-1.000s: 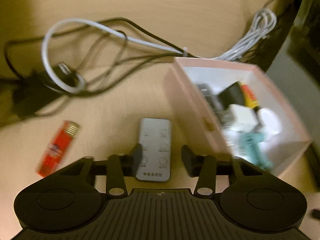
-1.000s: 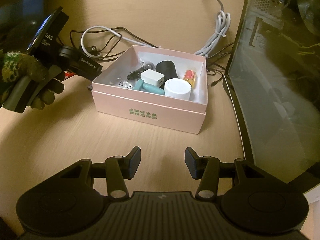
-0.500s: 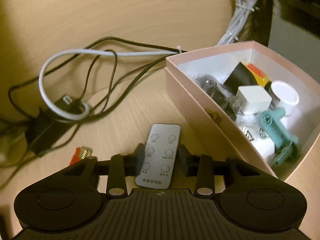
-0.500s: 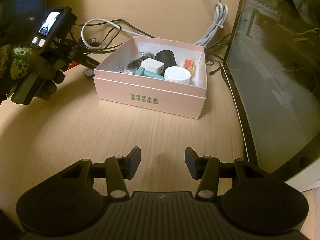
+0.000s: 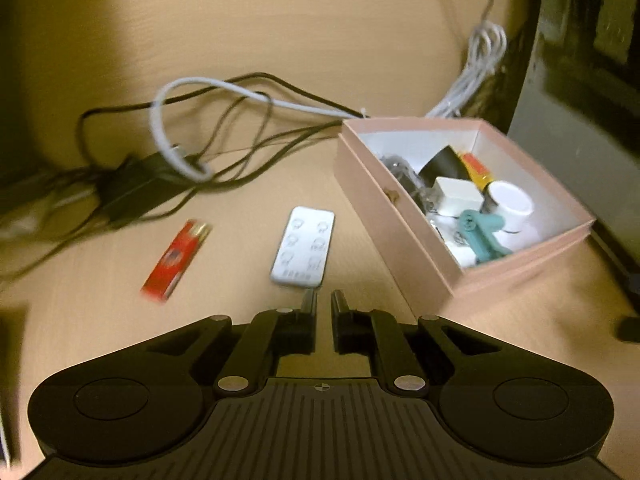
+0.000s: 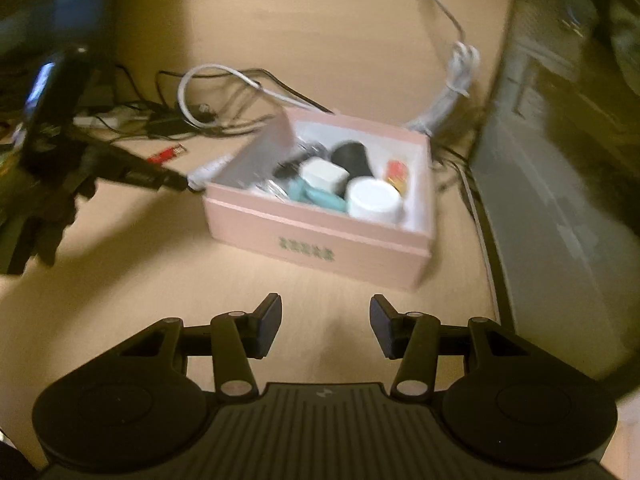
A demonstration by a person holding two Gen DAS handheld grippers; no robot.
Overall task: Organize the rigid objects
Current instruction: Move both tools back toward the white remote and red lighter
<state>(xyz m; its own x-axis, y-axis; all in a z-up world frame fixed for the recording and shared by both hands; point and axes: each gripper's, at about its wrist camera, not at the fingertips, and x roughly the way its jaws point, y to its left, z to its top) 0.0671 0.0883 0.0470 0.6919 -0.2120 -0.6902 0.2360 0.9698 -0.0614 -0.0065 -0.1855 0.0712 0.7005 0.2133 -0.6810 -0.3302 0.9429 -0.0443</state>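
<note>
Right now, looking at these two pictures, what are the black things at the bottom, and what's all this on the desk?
No robot here: a person holds a two-finger claw in each hand, each with a camera looking along its fingers. One picture comes from the left claw, whose fingers are nearly together with nothing between them. Just ahead of it on the wooden desk lie a small white remote and a red lighter, beside a tangle of cables. The other picture comes from the right claw, open and empty. Both show a pink box already holding small items, including a white jar.
</note>
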